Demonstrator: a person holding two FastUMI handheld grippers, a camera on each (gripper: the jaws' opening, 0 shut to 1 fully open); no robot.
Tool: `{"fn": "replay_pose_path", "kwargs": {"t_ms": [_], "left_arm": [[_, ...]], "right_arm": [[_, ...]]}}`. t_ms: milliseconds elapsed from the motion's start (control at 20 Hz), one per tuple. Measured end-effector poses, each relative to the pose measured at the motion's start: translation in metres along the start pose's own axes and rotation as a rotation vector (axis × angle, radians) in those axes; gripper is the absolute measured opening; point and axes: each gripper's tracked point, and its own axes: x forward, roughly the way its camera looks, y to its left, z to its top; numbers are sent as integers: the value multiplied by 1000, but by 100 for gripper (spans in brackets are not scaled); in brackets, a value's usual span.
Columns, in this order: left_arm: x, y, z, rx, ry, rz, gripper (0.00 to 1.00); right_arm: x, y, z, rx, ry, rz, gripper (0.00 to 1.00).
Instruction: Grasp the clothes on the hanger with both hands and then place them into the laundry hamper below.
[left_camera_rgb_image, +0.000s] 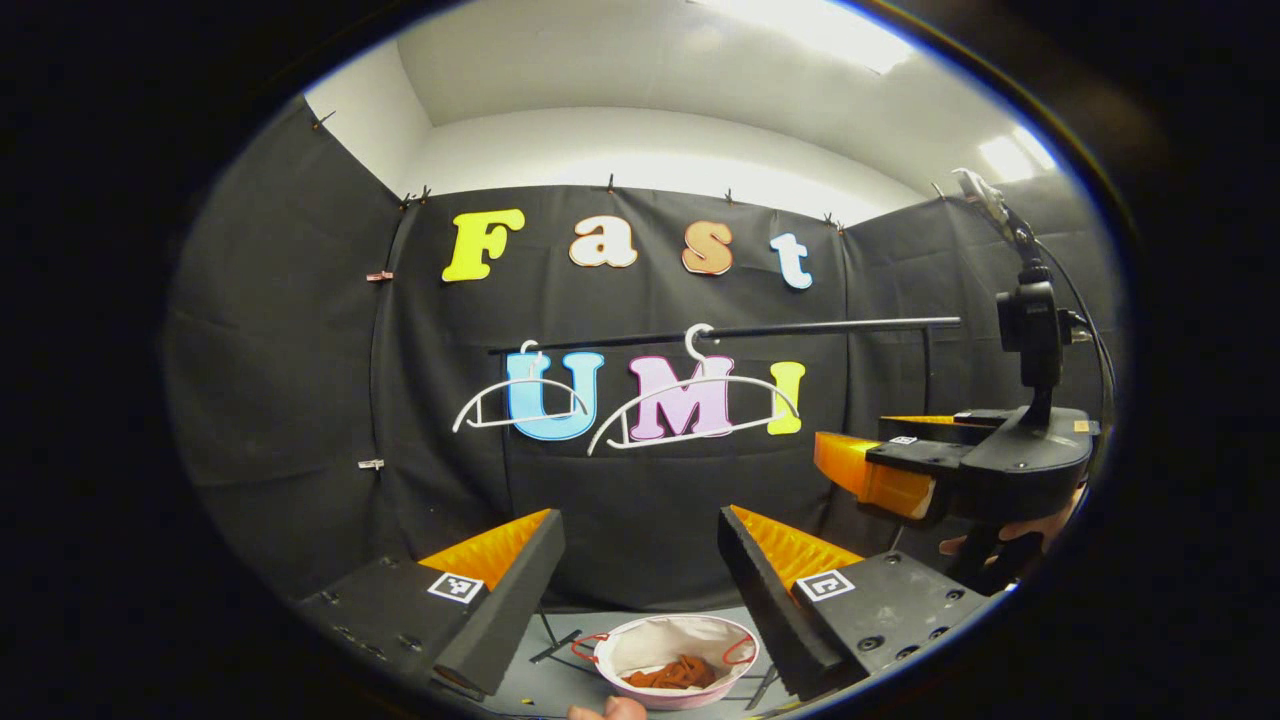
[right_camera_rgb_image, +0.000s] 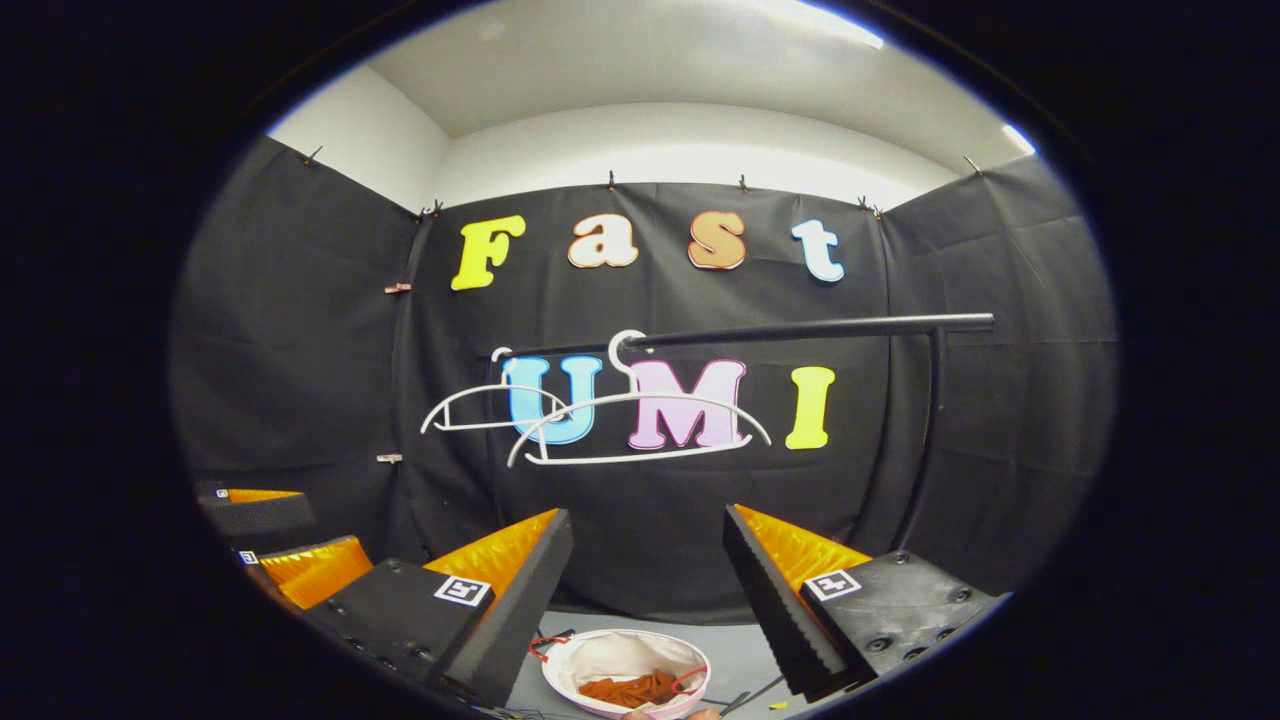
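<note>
Status: by my judgement the task is done or nearly so. Both hangers are bare and the clothes lie in the hamper below.

Left claw: released, fingers spread wide, nothing between them. It is raised well above the hamper and faces the rail.

Right claw: likewise released and empty, also high over the hamper. In the left gripper view I see it off to my right, with the fingers of the hand that holds it underneath.

Clothes: rust-orange cloth, soft and crumpled into a loose heap on the hamper's bottom.

Hamper: round, pale fabric lining, pinkish rim, thin red handle loops at the sides; stands on the grey floor on what look like thin dark legs.

Hangers: two, white, thin and curved, smooth like plastic. The near hanger and the far hanger both hook over the rail.

Rail: slim dark rod, smooth, with an upright post at its right end.

Left to do: nothing obvious, beyond lowering my claws.
</note>
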Motion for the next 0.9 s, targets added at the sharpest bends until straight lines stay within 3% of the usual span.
{"fn": "replay_pose_path", "kwargs": {"t_ms": [200, 900], "left_arm": [[-13, 1, 8, -1, -11, -2, 98], [-15, -9, -3, -1, 1, 14, 98]], "right_arm": [[-25, 2, 5, -15, -16, 5, 98], [-55, -40, 14, -54, -53, -105, 100]]}}
